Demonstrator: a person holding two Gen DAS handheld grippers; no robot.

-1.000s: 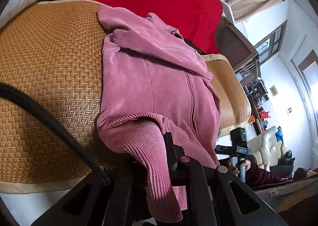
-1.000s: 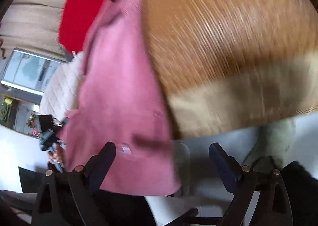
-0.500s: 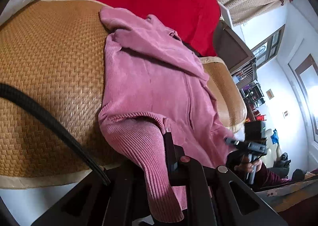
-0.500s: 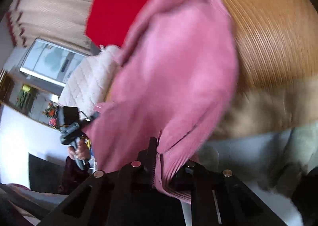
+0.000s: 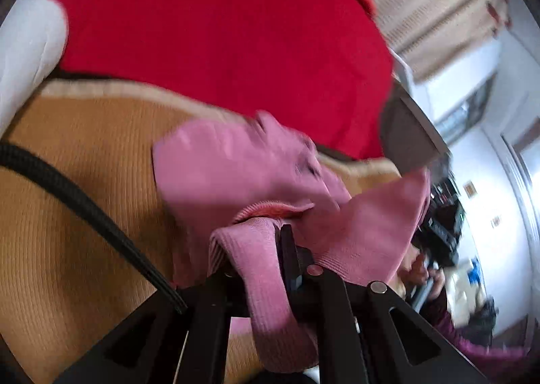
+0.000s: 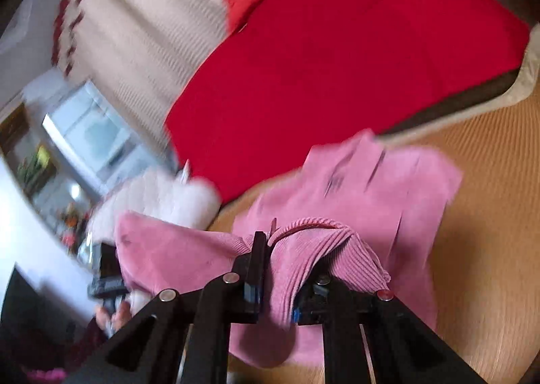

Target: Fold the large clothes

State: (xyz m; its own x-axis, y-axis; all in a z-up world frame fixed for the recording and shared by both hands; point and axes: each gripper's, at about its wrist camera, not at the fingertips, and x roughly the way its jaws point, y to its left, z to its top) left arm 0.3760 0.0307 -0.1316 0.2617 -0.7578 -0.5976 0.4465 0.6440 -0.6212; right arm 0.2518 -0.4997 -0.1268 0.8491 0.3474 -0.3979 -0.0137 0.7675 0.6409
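Two grippers each pinch a ribbed edge of one pink sweater (image 5: pixel 236 174), which is lifted partly off the woven mat (image 5: pixel 67 215) that covers the bed.

On the left wrist view, the left gripper (image 5: pixel 270 259) has its fingers pressed together on a ribbed band of the sweater. The band loops over the fingers and hangs down between the black gripper arms toward the camera. Beyond the fingers the body of the sweater rises in a bunched fold above the mat, and a further flap stretches off to the right of the fingers toward the other gripper (image 5: pixel 438 232), held in a hand (image 5: pixel 418 269). A black cable (image 5: pixel 84 208) crosses the mat left of the sweater.

On the right wrist view, the right gripper (image 6: pixel 276 269) has its fingers closed on another ribbed hem, with the cloth gathered between them and spilling over the right finger. The main panel of the sweater (image 6: pixel 388 188) lies beyond and to the right of the fingers, over the mat (image 6: pixel 489 215); another part stretches left of the fingers.

Beyond the sweater, at the far edge of the mat, lies a red blanket (image 6: pixel 337 63), with a white pillow (image 6: pixel 168 195) beside it. Both views are blurred.
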